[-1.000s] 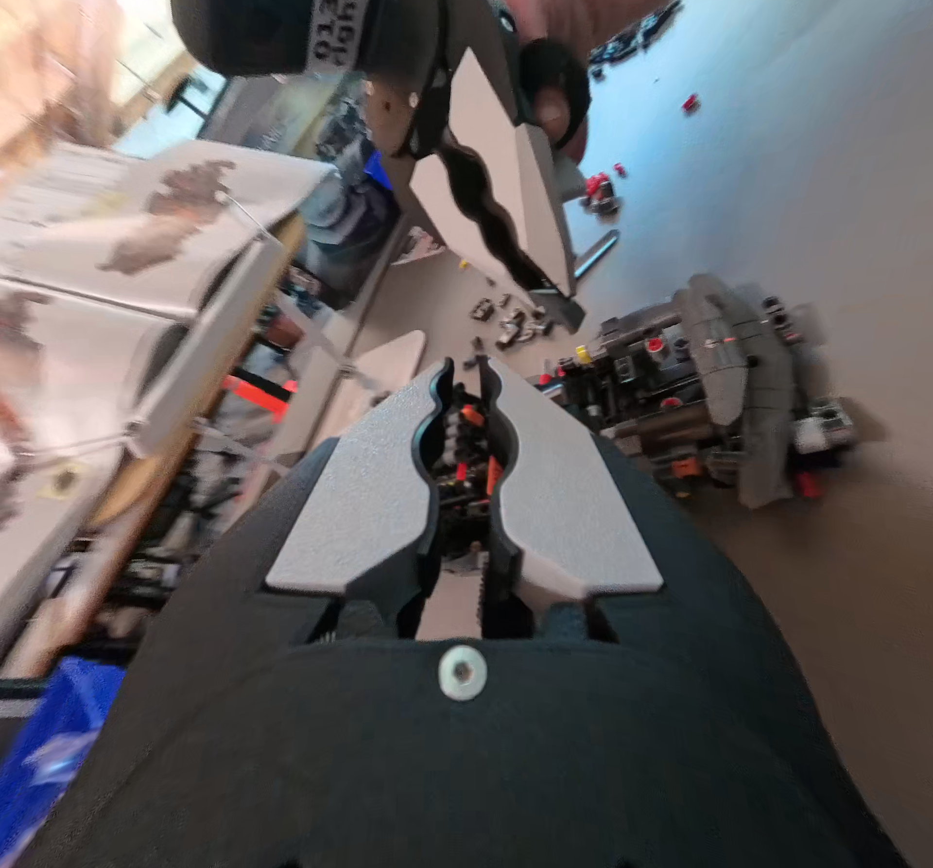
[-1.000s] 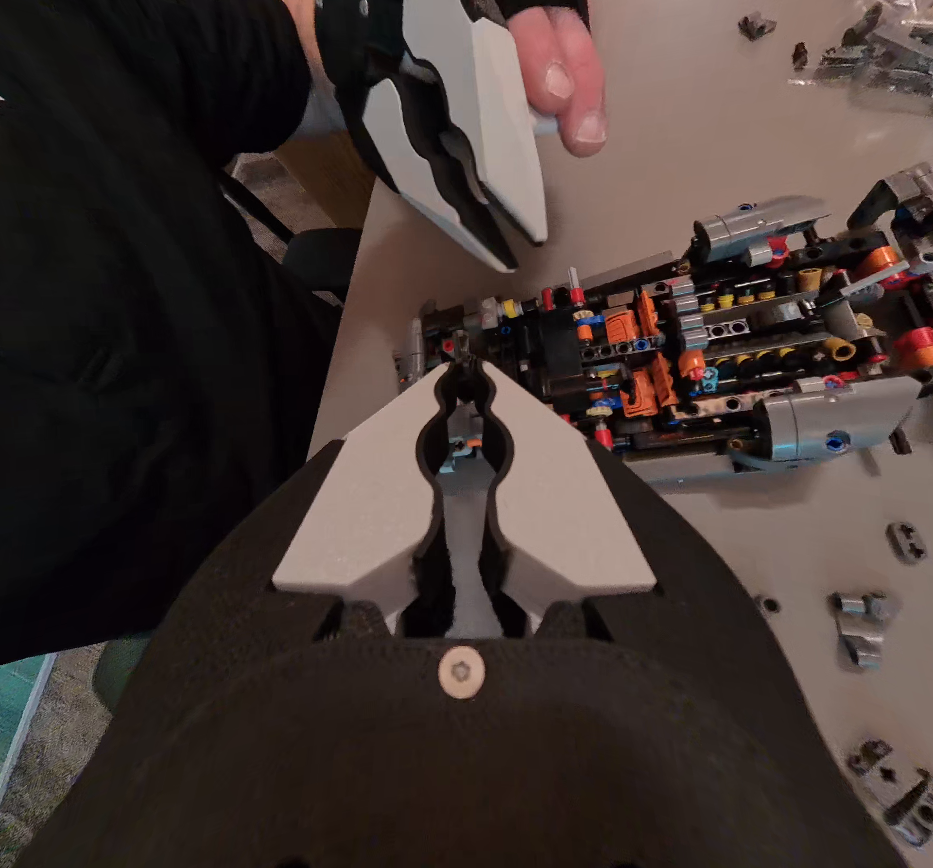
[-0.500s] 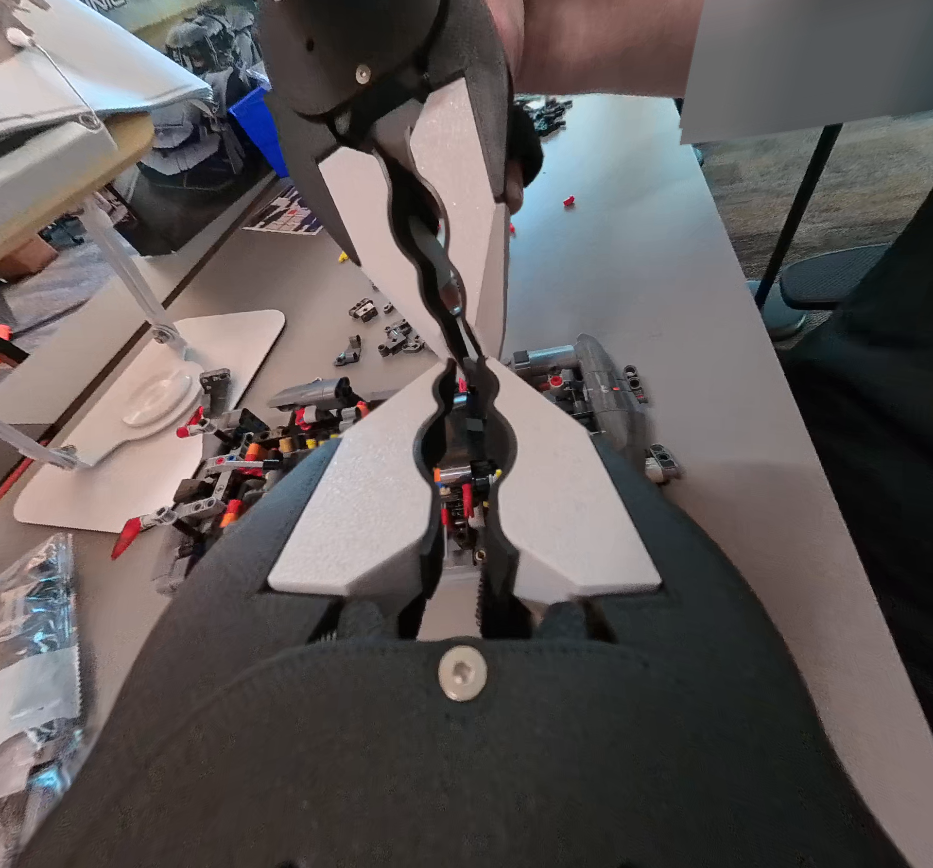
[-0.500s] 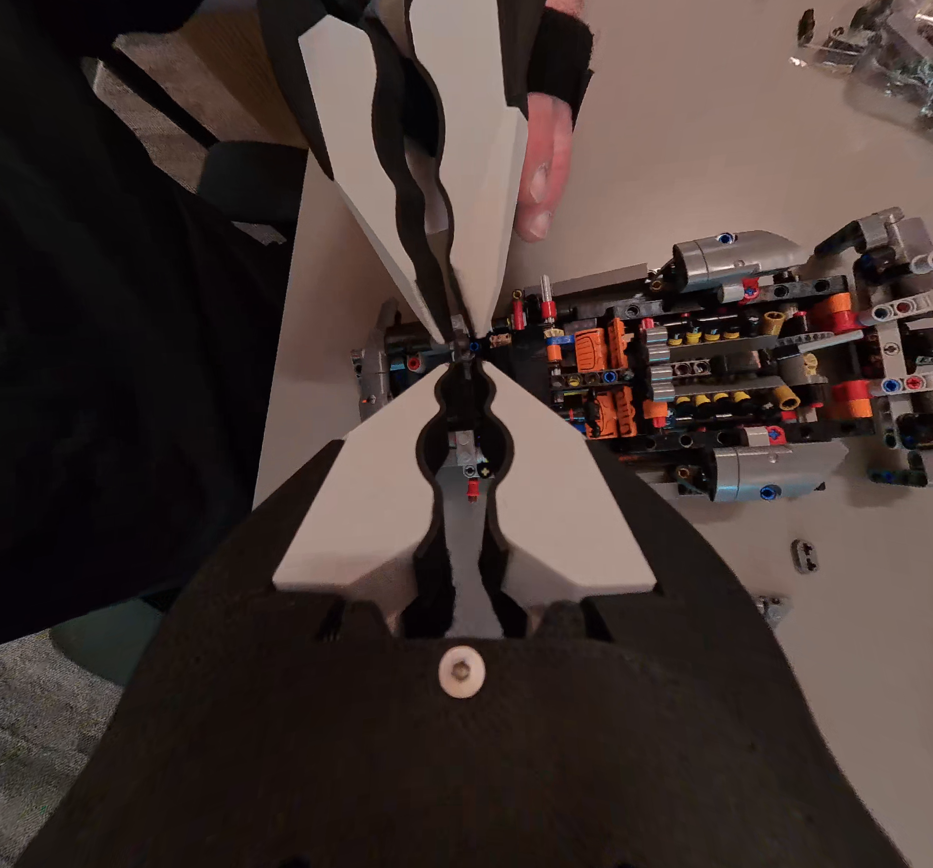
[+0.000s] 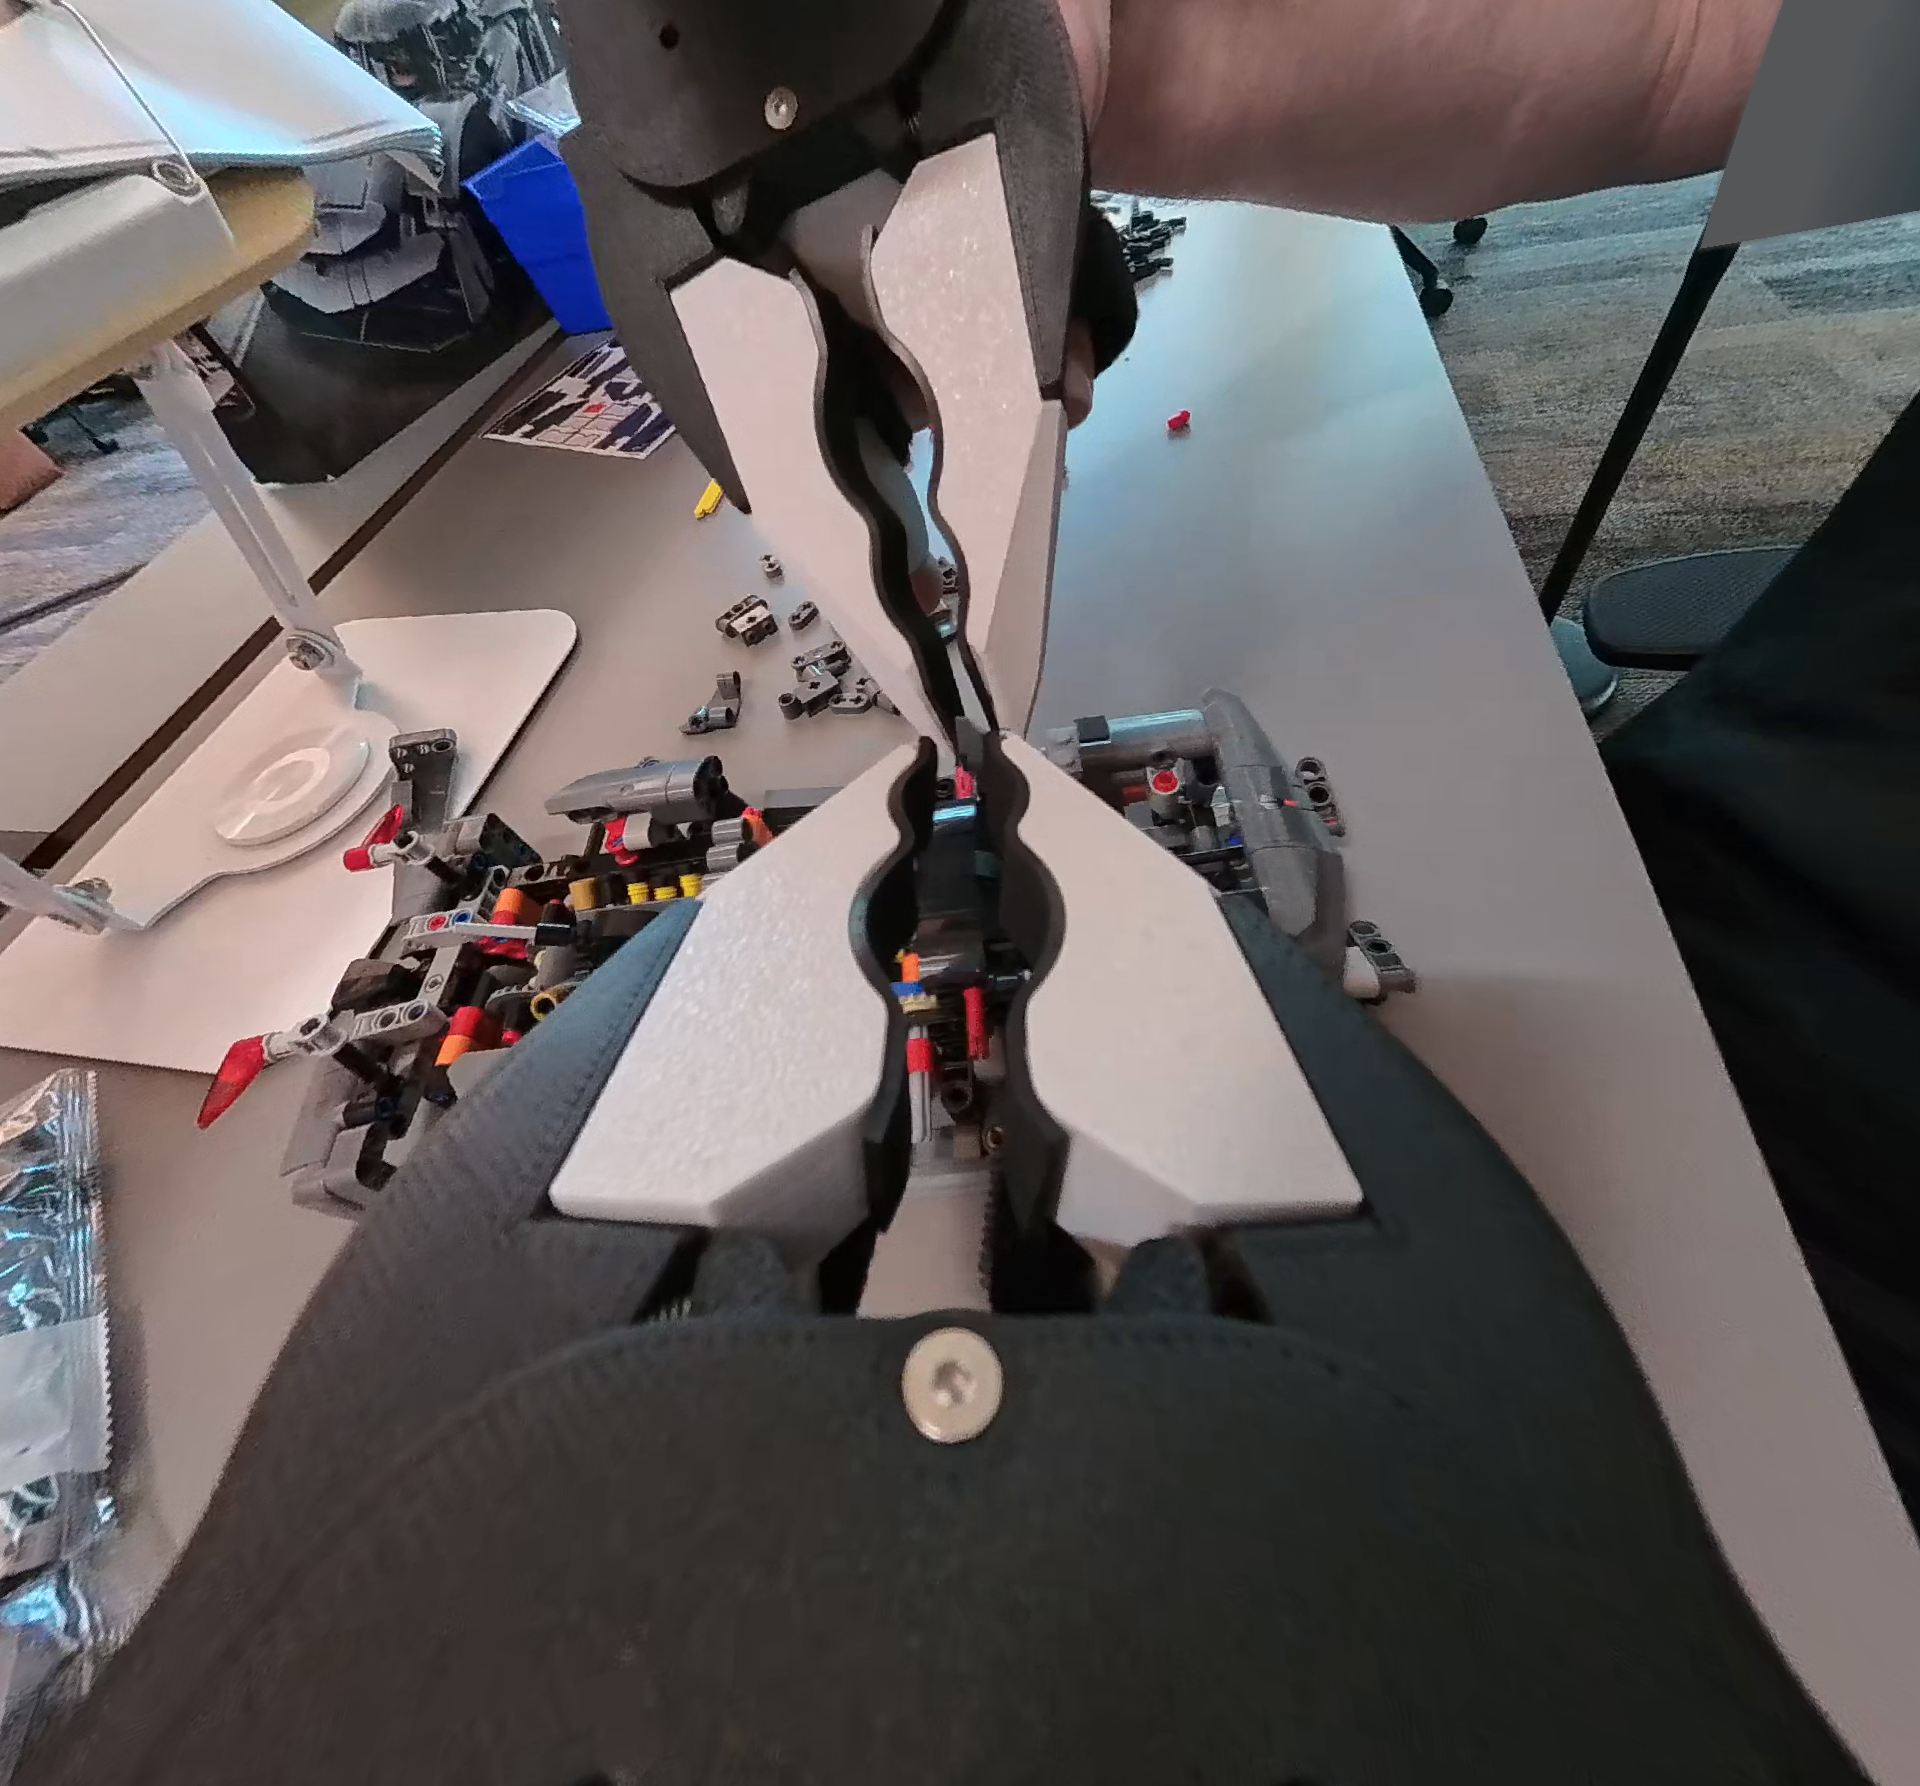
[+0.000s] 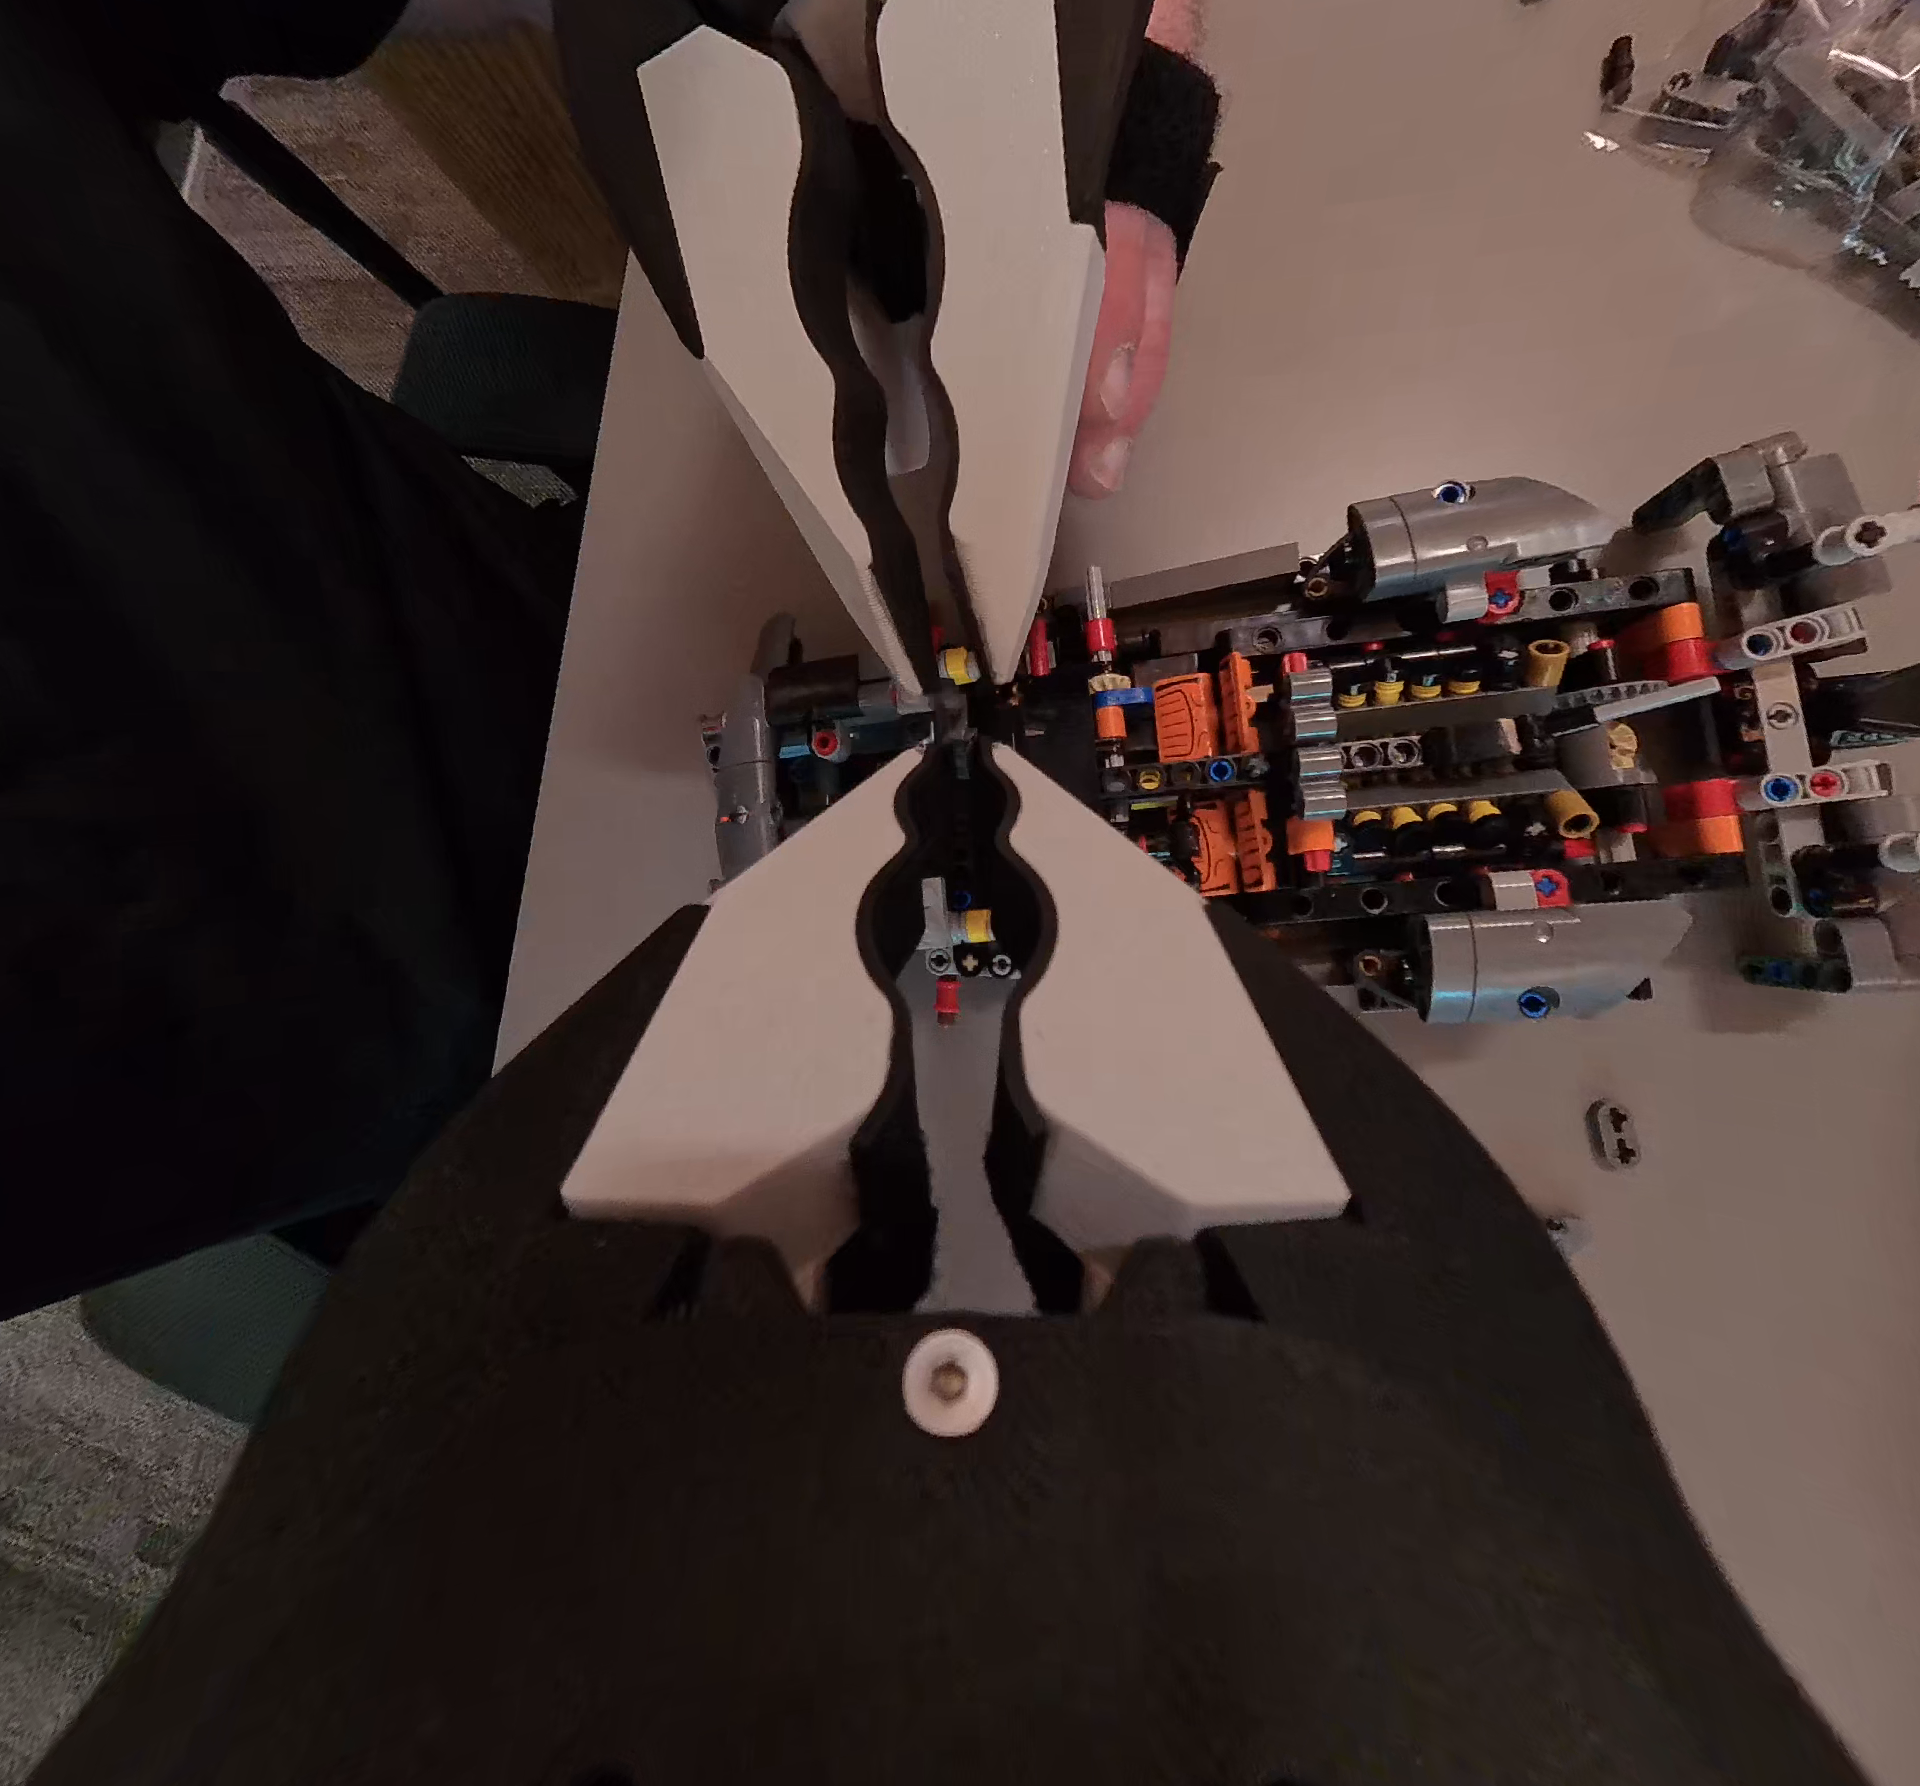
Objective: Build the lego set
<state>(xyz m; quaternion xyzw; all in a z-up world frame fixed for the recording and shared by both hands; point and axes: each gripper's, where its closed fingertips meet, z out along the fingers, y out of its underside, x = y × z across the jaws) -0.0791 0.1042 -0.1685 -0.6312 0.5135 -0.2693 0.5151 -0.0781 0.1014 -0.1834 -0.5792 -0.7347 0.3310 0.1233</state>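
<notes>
Both hand-held grippers meet tip to tip over one end of a brick-built model chassis [image 6: 1351, 760] lying flat on the desk [image 6: 1403, 261].

Right hand-held gripper [image 6: 958, 757]: jaws closed, pinching a small dark grey connector piece [image 6: 954, 710] right at the tips.

Left hand-held gripper [image 5: 958, 754]: jaws nearly closed, tips at the same spot on the chassis, meeting the right one's tips; whether they grip anything cannot be told.

The connector sits at the chassis end nearest the desk edge, beside a yellow bush [image 6: 958, 664] and a red pin [image 6: 1098, 637].

Handling judgement: the connector is tiny, light, rigid plastic, smooth, likely to twist or pop out of a tip pinch; best taken across flat sides. The chassis looks stiff but is pin-joined, so parts could detach under side force; it is better braced by its grey side panels [image 6: 1538, 967] or long black beams than by protruding axles.

Loose grey pieces [image 5: 821, 676] lie beyond the chassis, and a clear parts bag [image 6: 1808, 43] farther off.
</notes>
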